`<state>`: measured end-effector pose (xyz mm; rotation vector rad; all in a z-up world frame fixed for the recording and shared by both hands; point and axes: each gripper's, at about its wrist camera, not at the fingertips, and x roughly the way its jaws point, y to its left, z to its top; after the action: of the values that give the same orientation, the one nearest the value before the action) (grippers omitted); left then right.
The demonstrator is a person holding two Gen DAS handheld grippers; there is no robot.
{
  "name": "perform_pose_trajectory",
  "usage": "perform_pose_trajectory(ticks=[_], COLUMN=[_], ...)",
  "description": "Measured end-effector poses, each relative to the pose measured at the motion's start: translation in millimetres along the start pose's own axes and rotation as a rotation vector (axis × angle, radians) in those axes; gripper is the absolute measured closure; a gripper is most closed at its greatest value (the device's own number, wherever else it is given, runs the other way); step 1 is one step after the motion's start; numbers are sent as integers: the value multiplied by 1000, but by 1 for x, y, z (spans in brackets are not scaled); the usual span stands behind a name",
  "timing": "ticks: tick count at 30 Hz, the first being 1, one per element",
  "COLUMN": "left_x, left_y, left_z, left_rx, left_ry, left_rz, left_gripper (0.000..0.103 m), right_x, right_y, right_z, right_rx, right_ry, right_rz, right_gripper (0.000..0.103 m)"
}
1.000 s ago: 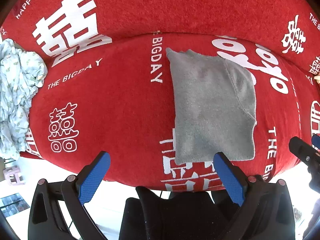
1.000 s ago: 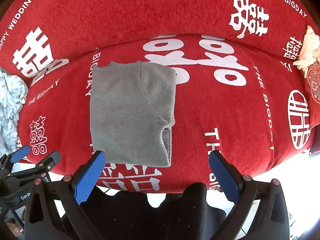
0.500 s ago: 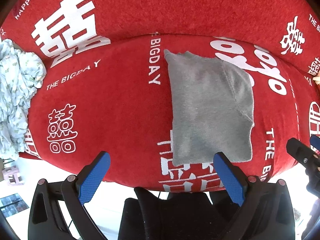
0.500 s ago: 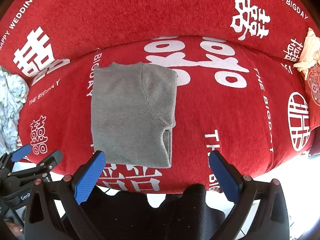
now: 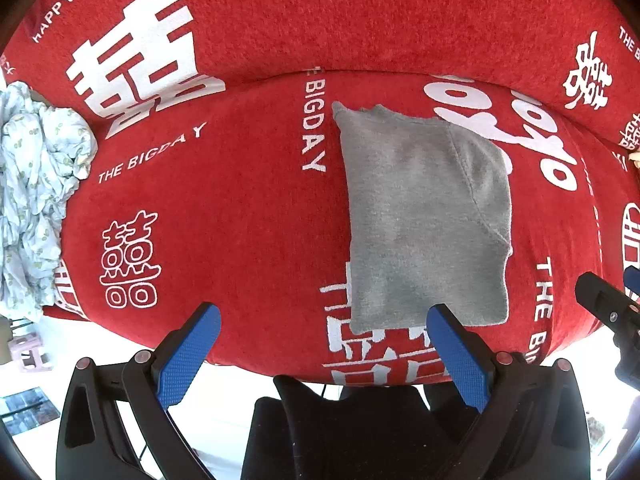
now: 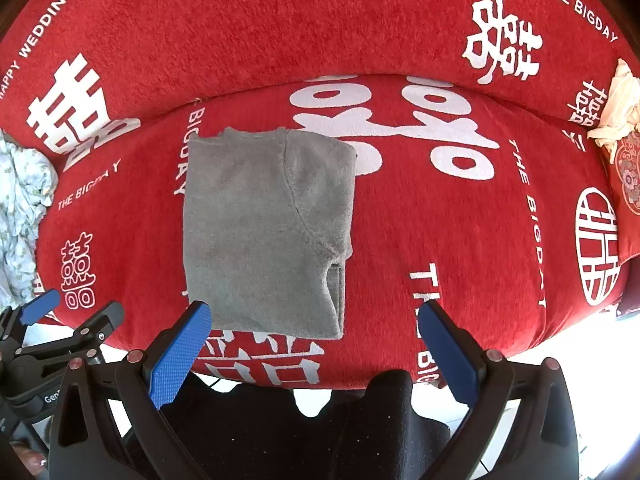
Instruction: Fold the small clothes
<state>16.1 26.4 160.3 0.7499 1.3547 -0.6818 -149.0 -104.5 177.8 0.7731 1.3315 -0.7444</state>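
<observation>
The red cover (image 6: 460, 240) fills your frame, and its plush nap will drag on fabric. The grey top (image 6: 264, 236) lies folded at centre left in the right view, centre right in the left, its near hem just above your pads. A pale heap (image 5: 36, 192) waits at the left edge. Your left gripper (image 5: 320, 340) and right gripper (image 6: 316, 340) are both spread wide, holding nothing. Pinch only the top layer and the fold may peel open.
</observation>
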Motion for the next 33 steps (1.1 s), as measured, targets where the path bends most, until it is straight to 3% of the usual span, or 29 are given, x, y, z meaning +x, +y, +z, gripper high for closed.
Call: perform_pose_trajectory(ticks=[33], left_x=[-3], left_y=[-4], left_z=[3], left_rx=[26], left_ry=[-40], left_rz=[43], left_gripper=[0], right_x=[1], right_y=[3], right_z=[2], right_rx=[-14], right_ry=[3], right_rz=[0], right_gripper=[0])
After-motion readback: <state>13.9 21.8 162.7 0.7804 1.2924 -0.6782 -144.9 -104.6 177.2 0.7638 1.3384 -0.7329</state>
